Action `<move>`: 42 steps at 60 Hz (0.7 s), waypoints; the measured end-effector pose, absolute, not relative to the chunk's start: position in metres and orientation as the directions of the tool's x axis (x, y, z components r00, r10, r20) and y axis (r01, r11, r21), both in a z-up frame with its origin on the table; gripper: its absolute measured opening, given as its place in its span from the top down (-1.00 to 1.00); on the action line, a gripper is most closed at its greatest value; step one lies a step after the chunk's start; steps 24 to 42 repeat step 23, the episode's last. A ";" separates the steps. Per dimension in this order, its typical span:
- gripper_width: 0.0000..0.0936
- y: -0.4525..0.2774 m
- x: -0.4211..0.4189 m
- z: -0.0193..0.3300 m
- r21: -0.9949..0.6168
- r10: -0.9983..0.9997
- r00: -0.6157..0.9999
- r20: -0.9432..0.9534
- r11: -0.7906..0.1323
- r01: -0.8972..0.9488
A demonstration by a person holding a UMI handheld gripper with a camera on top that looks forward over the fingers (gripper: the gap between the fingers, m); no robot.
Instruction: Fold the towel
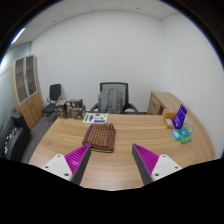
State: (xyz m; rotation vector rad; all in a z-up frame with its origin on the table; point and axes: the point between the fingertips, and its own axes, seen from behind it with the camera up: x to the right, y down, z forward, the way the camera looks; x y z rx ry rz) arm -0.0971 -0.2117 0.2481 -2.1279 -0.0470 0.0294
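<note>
A brown towel [99, 136] lies folded in a narrow rectangle on the wooden desk [120, 165], just beyond my fingers and a little to the left of the gap between them. My gripper [112, 162] hovers above the desk's near part, open wide and empty. Its purple pads [75, 159] show on both fingers, with bare desk between them. The towel's near edge lies close to the left fingertip but does not touch it.
A grey office chair [113, 98] stands behind the desk. A purple box [180, 117] and small items lie at the desk's right end. A patterned card [96, 118] and a brown basket [70, 108] sit at the far edge. Cabinets line both walls.
</note>
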 end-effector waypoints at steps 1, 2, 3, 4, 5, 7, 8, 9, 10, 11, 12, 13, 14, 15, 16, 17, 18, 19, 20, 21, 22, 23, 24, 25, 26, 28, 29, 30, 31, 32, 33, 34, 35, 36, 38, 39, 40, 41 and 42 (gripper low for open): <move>-0.83 -0.218 -0.098 0.249 -0.849 0.041 0.999 -0.002 -0.528 0.020; -0.83 -0.224 -0.100 0.251 -0.849 0.038 0.999 -0.002 -0.528 0.019; -0.83 -0.231 -0.101 0.253 -0.849 0.034 0.999 -0.001 -0.527 0.017; -0.83 -0.236 -0.102 0.255 -0.850 0.030 1.000 0.001 -0.526 0.017; -0.83 -0.241 -0.103 0.257 -0.852 0.028 1.000 0.003 -0.524 0.017; -0.84 -0.250 -0.105 0.260 -0.853 0.025 1.000 0.006 -0.521 0.018; -0.83 -0.254 -0.106 0.261 -0.853 0.023 1.000 0.006 -0.521 0.017; -0.84 -0.259 -0.108 0.261 -0.853 0.022 1.000 0.006 -0.522 0.016; -0.84 -0.263 -0.109 0.262 -0.852 0.020 1.000 0.005 -0.523 0.015; -0.84 -0.267 -0.110 0.262 -0.852 0.017 1.000 0.005 -0.524 0.013; -0.84 -0.269 -0.110 0.261 -0.852 0.016 1.000 0.004 -0.523 0.012; -0.84 -0.272 -0.111 0.261 -0.852 0.015 1.000 0.004 -0.524 0.011; -0.84 -0.275 -0.113 0.264 -0.852 0.014 1.000 0.004 -0.523 0.010; -0.84 -0.278 -0.115 0.265 -0.853 0.012 1.000 0.002 -0.521 0.008; -0.84 -0.280 -0.115 0.267 -0.855 0.010 1.000 0.001 -0.518 0.006; -0.84 -0.281 -0.115 0.269 -0.857 0.008 1.000 0.002 -0.514 0.005; -0.84 -0.283 -0.116 0.271 -0.860 0.006 1.000 0.004 -0.510 0.007; -0.84 -0.284 -0.117 0.272 -0.862 0.004 1.000 0.007 -0.507 0.008; -0.84 -0.285 -0.117 0.274 -0.863 0.003 1.000 0.010 -0.505 0.010; -0.84 -0.286 -0.117 0.275 -0.864 0.002 1.000 0.014 -0.503 0.013; -0.84 -0.287 -0.118 0.276 -0.865 0.001 1.000 0.016 -0.501 0.014; -0.84 -0.288 -0.117 0.277 -0.866 -0.001 1.000 0.018 -0.501 0.015; -0.84 -0.288 -0.117 0.277 -0.866 -0.001 1.000 0.018 -0.501 0.015; -0.84 -0.288 -0.117 0.277 -0.866 -0.001 1.000 0.018 -0.501 0.015; -0.84 -0.288 -0.117 0.277 -0.866 -0.001 1.000 0.018 -0.501 0.015; -0.84 -0.288 -0.117 0.277 -0.866 -0.001 1.000 0.018 -0.501 0.015; -0.84 -0.288 -0.117 0.277 -0.866 -0.001 1.000 0.018 -0.501 0.015; -0.84 -0.288 -0.117 0.277 -0.866 -0.001 1.000 0.018 -0.501 0.015; -0.84 -0.288 -0.117 0.277 -0.866 -0.001 1.000 0.018 -0.501 0.015; -0.84 -0.288 -0.117 0.277 -0.866 -0.001 1.000 0.018 -0.501 0.015; -0.84 -0.288 -0.117 0.277 -0.866 -0.001 1.000 0.018 -0.501 0.015; -0.84 -0.288 -0.117 0.277 -0.866 -0.001 1.000 0.018 -0.501 0.015; -0.84 -0.288 -0.117 0.277 -0.866 -0.001 1.000 0.018 -0.501 0.015; -0.84 -0.288 -0.117 0.277 -0.866 -0.001 1.000 0.018 -0.501 0.015; -0.84 -0.288 -0.117 0.277 -0.866 -0.001 1.000 0.018 -0.501 0.015; -0.84 -0.288 -0.117 0.277 -0.866 -0.001 1.000 0.018 -0.501 0.015; -0.84 -0.288 -0.117 0.277 -0.866 -0.001 1.000 0.018 -0.501 0.015; -0.84 -0.288 -0.117 0.277 -0.866 -0.001 1.000 0.018 -0.501 0.015; -0.84 -0.288 -0.117 0.277 -0.866 -0.001 1.000 0.018 -0.501 0.015</move>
